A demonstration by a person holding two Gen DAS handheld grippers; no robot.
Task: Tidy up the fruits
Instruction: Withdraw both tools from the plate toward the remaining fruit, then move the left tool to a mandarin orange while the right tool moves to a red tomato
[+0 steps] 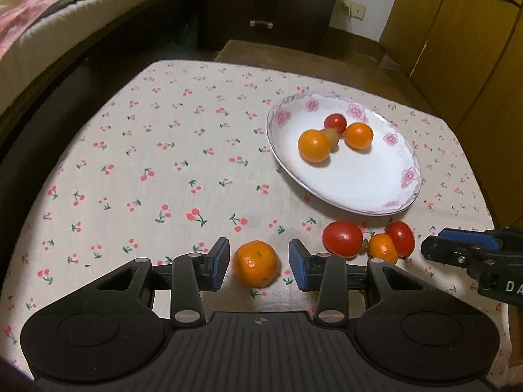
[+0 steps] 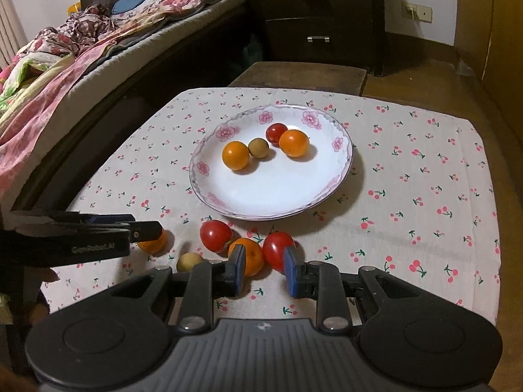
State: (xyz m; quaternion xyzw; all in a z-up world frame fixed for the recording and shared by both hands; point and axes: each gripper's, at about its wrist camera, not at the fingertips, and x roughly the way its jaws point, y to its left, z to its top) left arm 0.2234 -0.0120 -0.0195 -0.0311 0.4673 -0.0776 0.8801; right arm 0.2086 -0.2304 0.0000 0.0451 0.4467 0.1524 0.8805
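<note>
On the near edge of the cherry-print tablecloth [image 1: 147,163], my left gripper [image 1: 257,264] stands spread around a loose mandarin [image 1: 256,264], a sliver of cloth showing between each blue pad and the peel, so nothing is pinched. Seen from the right wrist, the side of that gripper reads "GenRobot.AI" in pale letters, and its finger hides most of the mandarin. My right gripper [image 2: 264,268] has its pads drawn close together, with only a narrow strip of cloth between them and nothing gripped. From the left wrist its side shows "DA", the rest cut off by the frame edge. Just beyond its tips lie a small orange [image 2: 251,254] and two red tomatoes [image 2: 215,236] [image 2: 276,248], all touching. A small yellow fruit [image 2: 189,261] sits to their left, half hidden by my right gripper's linkage; what kind it is I cannot tell. Farther off, the flowered plate [image 2: 209,192] holds two oranges, one tomato and a dull greenish fruit I cannot name.
</note>
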